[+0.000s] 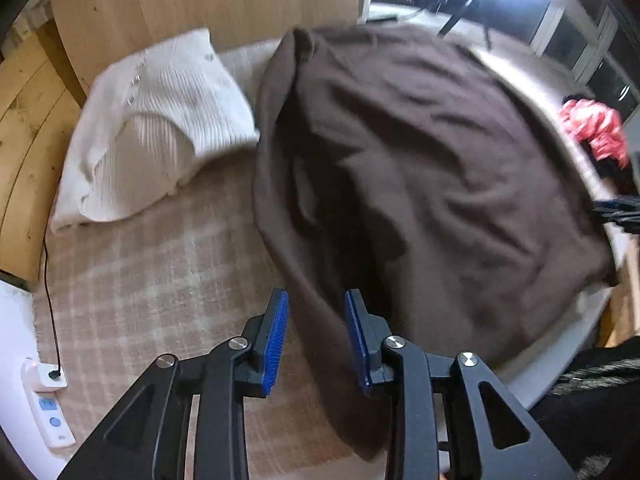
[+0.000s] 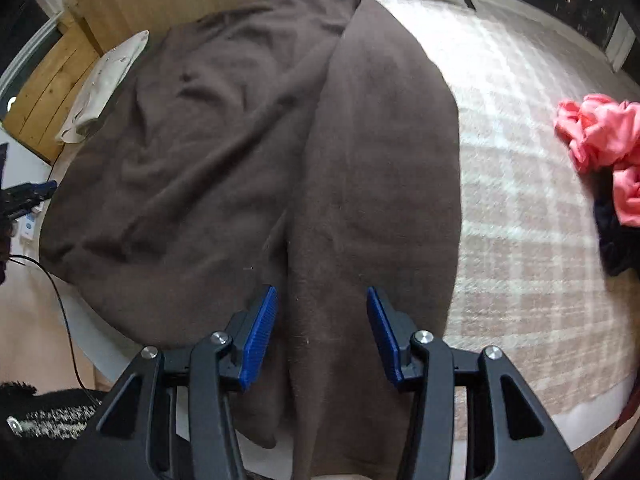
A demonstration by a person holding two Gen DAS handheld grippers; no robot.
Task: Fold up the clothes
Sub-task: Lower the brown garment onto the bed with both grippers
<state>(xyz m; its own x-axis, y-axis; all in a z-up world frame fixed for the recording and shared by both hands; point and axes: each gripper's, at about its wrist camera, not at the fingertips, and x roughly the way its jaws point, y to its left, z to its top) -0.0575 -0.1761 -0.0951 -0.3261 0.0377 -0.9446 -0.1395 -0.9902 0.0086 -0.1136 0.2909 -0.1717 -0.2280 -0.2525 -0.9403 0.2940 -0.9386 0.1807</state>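
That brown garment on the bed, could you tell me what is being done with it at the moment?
A person with a gripper in each hand is folding clothes on a bed covered by a checked blanket. The brown garment lies spread out with one side folded over. The left gripper and the right gripper both hang over its near edge with jaws apart, gripping nothing. A folded white sweater lies to the left, and a crumpled pink garment waits on the right.
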